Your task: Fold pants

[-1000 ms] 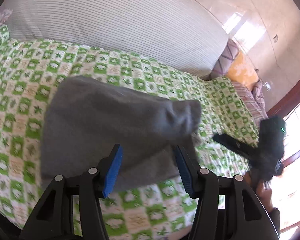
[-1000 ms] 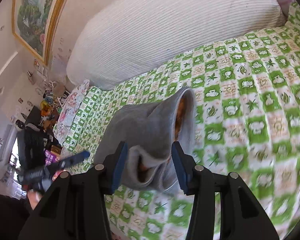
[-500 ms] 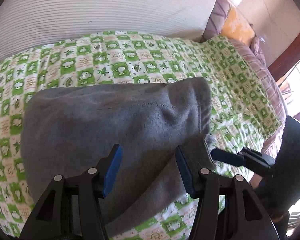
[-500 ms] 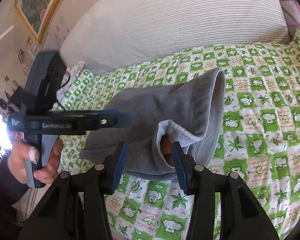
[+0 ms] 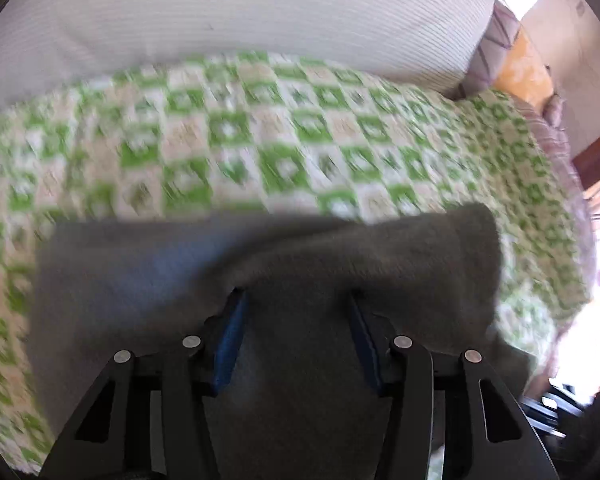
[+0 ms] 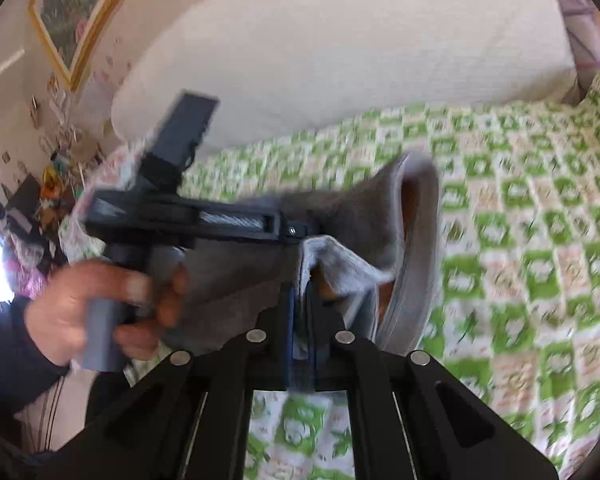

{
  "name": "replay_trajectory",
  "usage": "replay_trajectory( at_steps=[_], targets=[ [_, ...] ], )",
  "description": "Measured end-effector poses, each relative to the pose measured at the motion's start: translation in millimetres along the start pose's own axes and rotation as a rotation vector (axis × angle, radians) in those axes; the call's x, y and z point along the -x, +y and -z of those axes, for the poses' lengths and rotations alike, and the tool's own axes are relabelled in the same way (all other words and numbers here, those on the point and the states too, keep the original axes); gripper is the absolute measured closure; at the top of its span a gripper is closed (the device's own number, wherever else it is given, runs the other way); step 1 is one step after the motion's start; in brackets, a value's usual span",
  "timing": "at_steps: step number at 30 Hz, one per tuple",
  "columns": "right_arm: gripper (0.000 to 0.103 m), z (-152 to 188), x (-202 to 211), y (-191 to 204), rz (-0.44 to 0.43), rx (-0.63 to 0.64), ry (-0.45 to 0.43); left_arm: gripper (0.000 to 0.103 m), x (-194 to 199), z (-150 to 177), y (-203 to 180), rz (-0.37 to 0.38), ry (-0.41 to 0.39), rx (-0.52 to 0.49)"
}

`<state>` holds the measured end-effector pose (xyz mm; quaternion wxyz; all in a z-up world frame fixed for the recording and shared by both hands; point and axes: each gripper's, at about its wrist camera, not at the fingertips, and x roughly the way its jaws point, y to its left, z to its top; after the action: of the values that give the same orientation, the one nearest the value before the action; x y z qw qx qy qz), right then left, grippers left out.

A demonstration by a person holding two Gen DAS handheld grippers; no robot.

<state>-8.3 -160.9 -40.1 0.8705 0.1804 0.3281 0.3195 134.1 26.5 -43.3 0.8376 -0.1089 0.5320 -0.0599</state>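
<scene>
In the left wrist view our left gripper (image 5: 296, 320) is closing, its blue pads either side of the grey pants (image 5: 148, 280), which spread ahead over the green checked bedspread (image 5: 260, 140). In the right wrist view our right gripper (image 6: 300, 300) is clamped on the pants' edge (waistband gaping just right), left hand (image 6: 100, 304) alongside.
</scene>
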Motion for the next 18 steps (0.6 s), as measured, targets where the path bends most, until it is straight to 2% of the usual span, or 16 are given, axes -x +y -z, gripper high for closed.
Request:
replay_trajectory(
  at_steps=[2, 7, 11, 13, 17, 18],
  targets=[
    [0.097, 1.6, 3.7, -4.4, 0.03, -0.02, 0.016, 0.052, -4.5, 0.2, 4.9, 0.014, 0.016, 0.014],
    [0.097, 36.4, -17.3, -23.6, 0.094, -0.094, 0.179, 0.054, -2.8, 16.6, -0.1, 0.005, -0.012, -0.036],
    [0.094, 42.3, -11.6, -31.1, 0.078, -0.18, 0.185, 0.054, 19.8, 28.8, 1.4, 0.049, -0.02, -0.051],
    [0.087, 37.1, -2.4, -27.1, 0.1, -0.175, 0.168, 0.052, 38.1, 38.0, 6.6, 0.062, -0.046, -0.059],
    [0.051, 17.5, 20.1, -13.8, 0.137, -0.121, 0.091, 0.048, 63.7, 59.4, 28.9, 0.075, -0.094, -0.021],
    [0.048, 10.9, 24.2, -12.4, 0.145, -0.116, 0.07, 0.048, 67.1, 64.2, 34.6, 0.082, -0.098, -0.007]
  ],
)
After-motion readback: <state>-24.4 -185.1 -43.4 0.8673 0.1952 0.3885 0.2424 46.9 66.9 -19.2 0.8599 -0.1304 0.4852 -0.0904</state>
